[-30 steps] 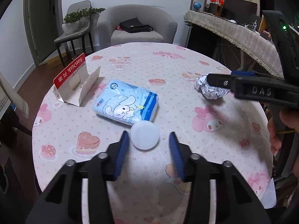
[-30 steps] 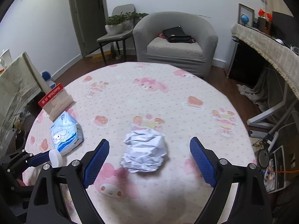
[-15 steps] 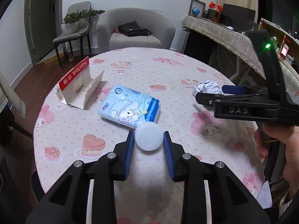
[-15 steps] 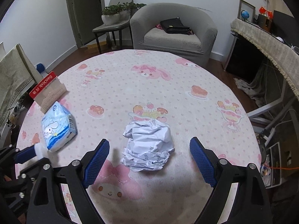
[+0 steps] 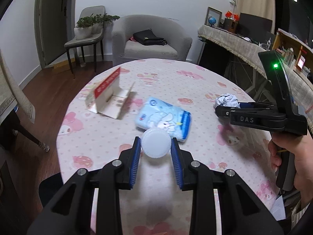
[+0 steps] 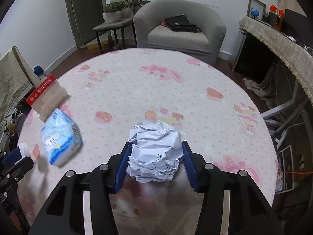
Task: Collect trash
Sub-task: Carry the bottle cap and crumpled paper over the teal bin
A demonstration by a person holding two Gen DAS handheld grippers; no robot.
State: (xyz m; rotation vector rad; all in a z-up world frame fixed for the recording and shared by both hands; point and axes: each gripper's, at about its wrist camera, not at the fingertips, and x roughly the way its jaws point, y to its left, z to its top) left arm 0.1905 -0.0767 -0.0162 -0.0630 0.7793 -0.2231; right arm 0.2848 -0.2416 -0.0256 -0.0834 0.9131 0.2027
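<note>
My left gripper (image 5: 156, 146) is shut on a white ribbed bottle cap (image 5: 156, 145) and holds it above the table's near edge. My right gripper (image 6: 155, 156) is shut on a crumpled white paper ball (image 6: 155, 154); the ball also shows in the left wrist view (image 5: 227, 100) at the right gripper's tips. A blue tissue pack (image 5: 163, 117) lies mid-table, and shows in the right wrist view (image 6: 59, 139). An opened red-and-brown cardboard box (image 5: 109, 96) stands behind it to the left.
The round table (image 6: 156, 90) wears a pink cartoon cloth. A grey armchair (image 6: 180, 27) with a black bag and a chair with potted plants (image 6: 115, 15) stand beyond it. A cloth-covered desk (image 6: 277, 45) runs along the right.
My left gripper closed on the bottle cap and lifted it off the table. My right gripper closed its wide-open jaws onto the paper ball.
</note>
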